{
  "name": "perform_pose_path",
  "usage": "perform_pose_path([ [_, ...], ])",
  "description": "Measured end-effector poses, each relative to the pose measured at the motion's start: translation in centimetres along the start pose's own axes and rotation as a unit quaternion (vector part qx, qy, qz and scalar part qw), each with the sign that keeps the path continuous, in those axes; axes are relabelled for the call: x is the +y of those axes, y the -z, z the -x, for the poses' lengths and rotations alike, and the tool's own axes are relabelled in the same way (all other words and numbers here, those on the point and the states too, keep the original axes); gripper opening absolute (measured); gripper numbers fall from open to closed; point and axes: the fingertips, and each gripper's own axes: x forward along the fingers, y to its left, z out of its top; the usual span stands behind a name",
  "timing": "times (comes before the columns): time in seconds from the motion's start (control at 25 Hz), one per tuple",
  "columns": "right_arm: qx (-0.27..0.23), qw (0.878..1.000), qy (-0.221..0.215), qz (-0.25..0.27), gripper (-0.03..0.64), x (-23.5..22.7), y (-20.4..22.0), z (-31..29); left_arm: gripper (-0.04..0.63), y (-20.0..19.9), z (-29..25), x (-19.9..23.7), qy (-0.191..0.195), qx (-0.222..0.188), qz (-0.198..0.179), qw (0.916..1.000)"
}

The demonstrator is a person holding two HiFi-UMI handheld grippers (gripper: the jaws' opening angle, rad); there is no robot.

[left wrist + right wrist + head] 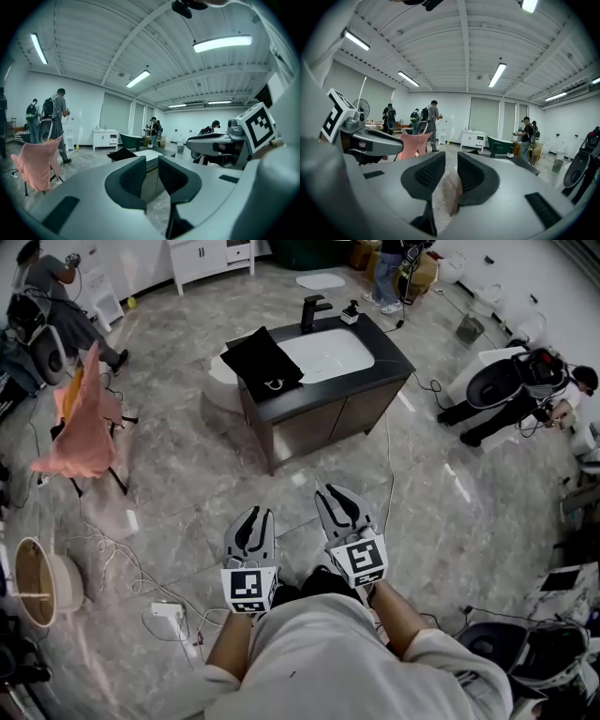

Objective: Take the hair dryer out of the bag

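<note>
Nearing: vanity (323, 420) well ahead; I aim for the black bag (261, 360) on its left end.
Left gripper (253, 517): slightly apart, empty.
Right gripper (339, 495): same; I'd widen both first.

floor (187, 474): grey marble tiles, loose cables (122, 563) | centre: dark bench (389, 357), white sink (328, 354), black tap (312, 310) | left: pink-draped chair (82, 432) | far wall (84, 110): white, white cabinet (105, 138), green tub (131, 139) | ceiling (117, 37): white beams, tube lights (222, 43)

floor (187, 484): glossy grey stone tile
bag (261, 360): matt black cloth
sink (330, 354): smooth glossy white
counter (328, 393): matt black
</note>
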Motion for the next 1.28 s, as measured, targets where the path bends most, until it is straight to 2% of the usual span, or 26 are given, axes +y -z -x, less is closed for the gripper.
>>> perform_pose_path([
  [0.28, -0.003, 1.0, -0.006, -0.002, 0.069, -1.0, -0.5, -4.1, 0.092, 0.2, -3.0, 2.4, 0.004, 0.011, 0.001, 0.9999],
  [0.52, -0.023, 1.0, -0.016, -0.009, 0.069, -4.1, -1.1, -10.6, 0.091, -0.3, -9.2, 5.3, -0.003, 0.013, -0.002, 0.9999],
  [0.72, -0.041, 0.998, -0.041, 0.01, 0.07, -8.4, -3.6, -17.7, 0.091, -2.9, -16.8, 7.9, -0.01, 0.015, -0.004, 0.9998],
  [0.92, -0.061, 0.997, -0.046, 0.012, 0.071, -14.5, -6.7, -22.7, 0.091, -6.3, -24.3, 10.0, -0.027, 0.008, -0.01, 0.9995],
  [1.12, -0.039, 0.998, -0.042, 0.001, 0.071, -20.7, -5.1, -26.1, 0.091, -6.0, -30.7, 9.5, -0.029, 0.03, -0.017, 0.999],
  [1.28, -0.027, 0.999, -0.041, -0.019, 0.071, -23.2, -3.4, -27.9, 0.091, -5.2, -33.8, 9.4, -0.016, 0.058, -0.028, 0.9978],
])
